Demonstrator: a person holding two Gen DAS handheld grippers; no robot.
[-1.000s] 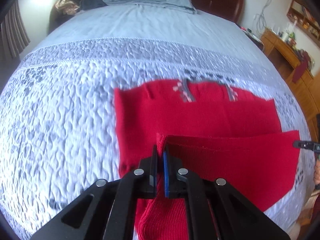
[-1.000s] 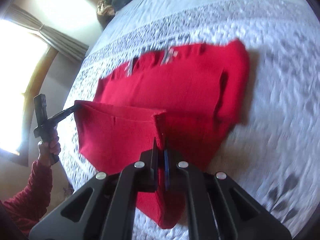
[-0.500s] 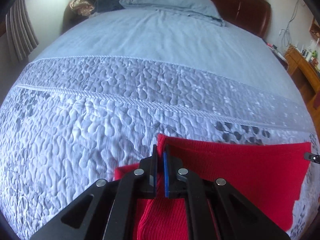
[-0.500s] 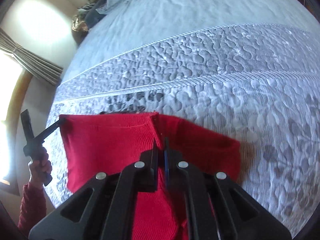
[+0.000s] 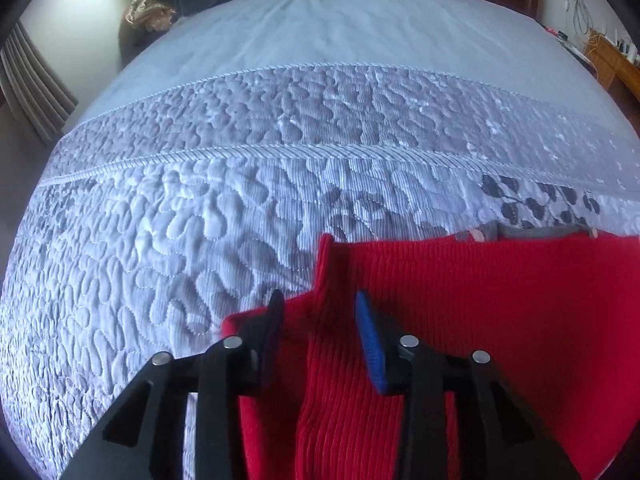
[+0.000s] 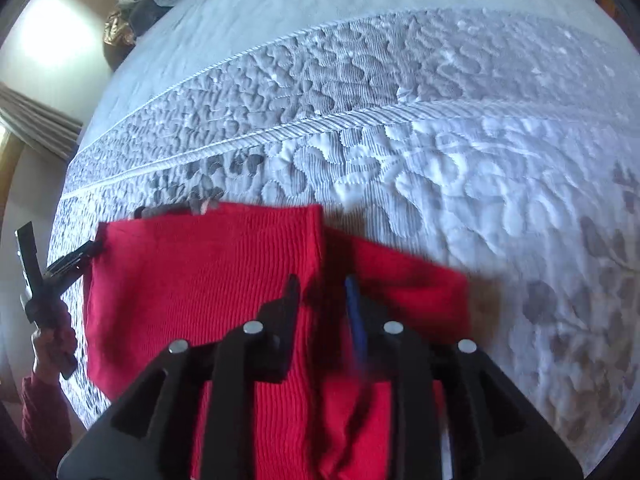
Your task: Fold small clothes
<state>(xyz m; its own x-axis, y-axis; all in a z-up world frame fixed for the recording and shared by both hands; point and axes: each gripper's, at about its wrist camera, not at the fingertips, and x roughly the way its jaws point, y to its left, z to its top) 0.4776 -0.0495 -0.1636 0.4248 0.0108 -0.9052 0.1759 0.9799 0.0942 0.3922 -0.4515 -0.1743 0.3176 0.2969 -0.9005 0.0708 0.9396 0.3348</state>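
Red knitted garment point(image 5: 500, 304) — folded half laid over on quilted bed point(image 5: 200, 240).
Both tongs, left point(image 5: 319, 320) and right point(image 6: 322, 300), just opened, cloth slack between unpressed pads — withdrawal is best made straight back, fold undragged.

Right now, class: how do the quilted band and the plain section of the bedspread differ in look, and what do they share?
1. The quilted band is puckered with stitched swirls; the plain section is smooth.
2. The quilted band carries dark leaf prints; the plain section has none.
3. The red knit garment lies on the quilted band, not the plain section.
Both are pale blue.
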